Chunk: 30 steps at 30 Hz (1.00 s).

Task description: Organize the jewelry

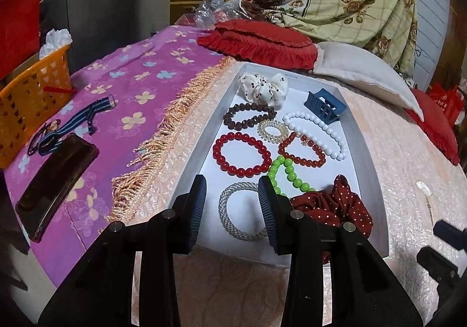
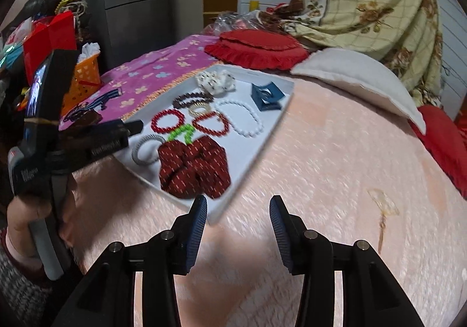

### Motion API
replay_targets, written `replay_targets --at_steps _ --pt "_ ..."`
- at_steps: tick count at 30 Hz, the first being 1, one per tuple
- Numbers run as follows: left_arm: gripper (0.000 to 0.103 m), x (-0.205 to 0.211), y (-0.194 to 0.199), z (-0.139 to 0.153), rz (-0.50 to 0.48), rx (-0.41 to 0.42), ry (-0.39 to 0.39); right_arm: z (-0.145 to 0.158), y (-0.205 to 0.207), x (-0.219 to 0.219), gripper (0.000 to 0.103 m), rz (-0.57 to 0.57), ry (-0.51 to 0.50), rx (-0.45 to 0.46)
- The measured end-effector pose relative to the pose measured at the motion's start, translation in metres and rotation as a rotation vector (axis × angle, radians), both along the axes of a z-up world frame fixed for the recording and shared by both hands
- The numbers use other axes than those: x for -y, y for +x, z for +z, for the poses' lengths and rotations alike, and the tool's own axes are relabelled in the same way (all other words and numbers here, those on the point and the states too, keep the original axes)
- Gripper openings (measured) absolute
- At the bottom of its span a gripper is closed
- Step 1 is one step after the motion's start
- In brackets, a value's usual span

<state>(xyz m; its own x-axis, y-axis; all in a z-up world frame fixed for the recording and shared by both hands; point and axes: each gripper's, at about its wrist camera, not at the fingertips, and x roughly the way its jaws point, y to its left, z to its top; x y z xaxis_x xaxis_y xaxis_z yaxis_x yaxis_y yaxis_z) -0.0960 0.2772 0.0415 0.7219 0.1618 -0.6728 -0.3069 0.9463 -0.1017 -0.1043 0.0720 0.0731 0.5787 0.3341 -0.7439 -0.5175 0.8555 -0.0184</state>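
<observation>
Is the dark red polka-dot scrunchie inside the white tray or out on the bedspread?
Inside. The dark red polka-dot fabric scrunchie lies bunched in the near corner of the shallow white tray, partly over the green bead bracelet.

The left gripper's right finger point(image 1: 270, 210) covers part of the silver bracelet point(image 1: 233, 210) and the lower end of the green beads point(image 1: 287, 172). The dark red scrunchie point(image 1: 335, 204) is partly hidden behind that finger too. In the right wrist view the tray point(image 2: 262, 149) and the pink bedspread point(image 2: 335, 157) are smeared with motion blur (the scrunchie's dots read as streaks). The phone point(image 1: 55, 181) is too dark to read. The orange basket point(image 1: 26, 105) is cut off at the left edge.
</observation>
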Motion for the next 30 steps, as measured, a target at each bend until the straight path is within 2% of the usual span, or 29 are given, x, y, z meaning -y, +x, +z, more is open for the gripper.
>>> replay_targets --at_steps 6,12,14,15,16,18,20,23,24,26,30 --pt "0.036 0.009 -0.015 0.013 0.042 0.059 0.063 -0.005 -0.009 0.016 0.043 -0.041 -0.004 -0.024" --pt "0.039 0.028 -0.045 0.050 0.063 0.136 0.116 0.006 -0.018 0.039 0.043 -0.097 0.009 0.002" --pt "0.050 0.036 -0.058 0.065 0.079 0.173 0.139 0.010 -0.020 0.046 0.043 -0.115 0.027 0.001" --pt "0.061 0.040 -0.067 0.073 0.102 0.202 0.163 0.011 -0.021 0.051 0.043 -0.125 0.038 0.000" --pt "0.076 0.046 -0.078 0.083 0.135 0.245 0.197 0.013 -0.023 0.055 0.043 -0.134 0.047 -0.001" --pt "0.089 0.054 -0.094 0.098 0.172 0.309 0.234 0.017 -0.028 0.063 0.043 -0.146 0.066 0.000" --pt "0.093 0.065 -0.112 0.116 0.196 0.377 0.262 0.022 -0.033 0.068 0.043 -0.153 0.078 0.004" --pt "0.093 0.076 -0.131 0.134 0.176 0.424 0.278 0.031 -0.045 0.074 0.043 -0.156 0.088 0.029" --pt "0.094 0.079 -0.135 0.139 0.164 0.426 0.279 0.034 -0.048 0.075 0.043 -0.157 0.088 0.039" --pt "0.103 0.084 -0.143 0.147 0.134 0.408 0.275 0.041 -0.056 0.078 0.043 -0.161 0.090 0.063" --pt "0.103 0.097 -0.161 0.157 0.121 0.413 0.279 0.051 -0.068 0.089 0.044 -0.184 0.109 0.087"
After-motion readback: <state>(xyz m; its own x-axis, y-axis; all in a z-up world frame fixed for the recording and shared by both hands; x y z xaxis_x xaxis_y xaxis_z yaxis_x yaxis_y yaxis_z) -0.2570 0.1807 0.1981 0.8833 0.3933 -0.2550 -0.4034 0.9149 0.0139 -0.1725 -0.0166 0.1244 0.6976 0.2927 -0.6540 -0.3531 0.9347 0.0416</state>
